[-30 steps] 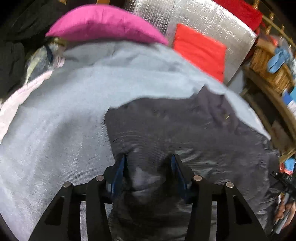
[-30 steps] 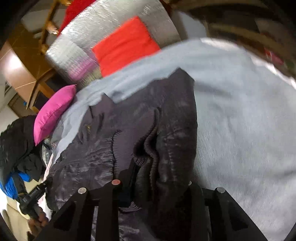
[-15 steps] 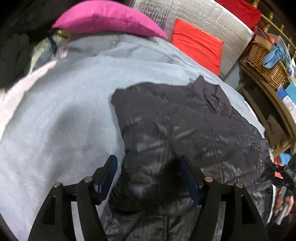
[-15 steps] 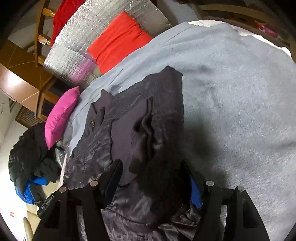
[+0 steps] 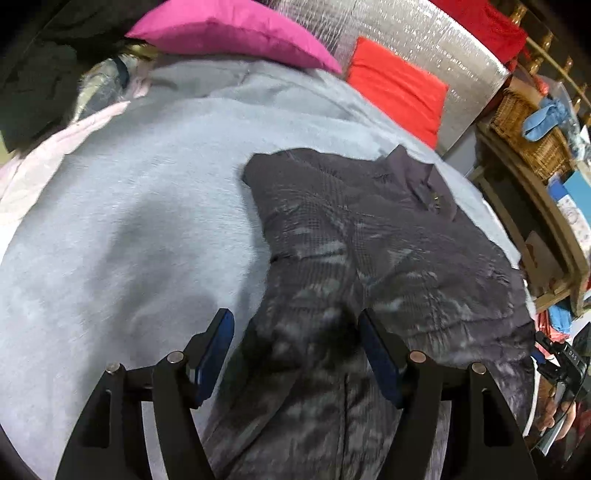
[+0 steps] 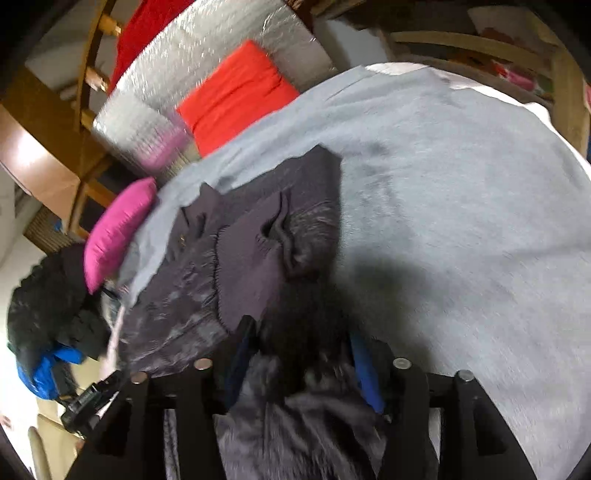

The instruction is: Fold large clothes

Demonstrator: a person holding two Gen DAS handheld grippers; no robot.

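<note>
A dark grey quilted jacket lies spread on a light grey blanket, collar toward the far side. My left gripper is open above the jacket's near left part, holding nothing. In the right wrist view the jacket lies with a sleeve folded over its body. My right gripper is open, its blue pads either side of a dark bunch of jacket fabric that rises between them.
A magenta pillow and a red cushion lie at the bed's far end against a silver padded panel. Wicker baskets on wooden shelves stand at the right. A black coat pile is left of the bed.
My left gripper opened, let go of the jacket and drew back. My right gripper also opened and pulled back; the sleeve now lies folded on the jacket.
</note>
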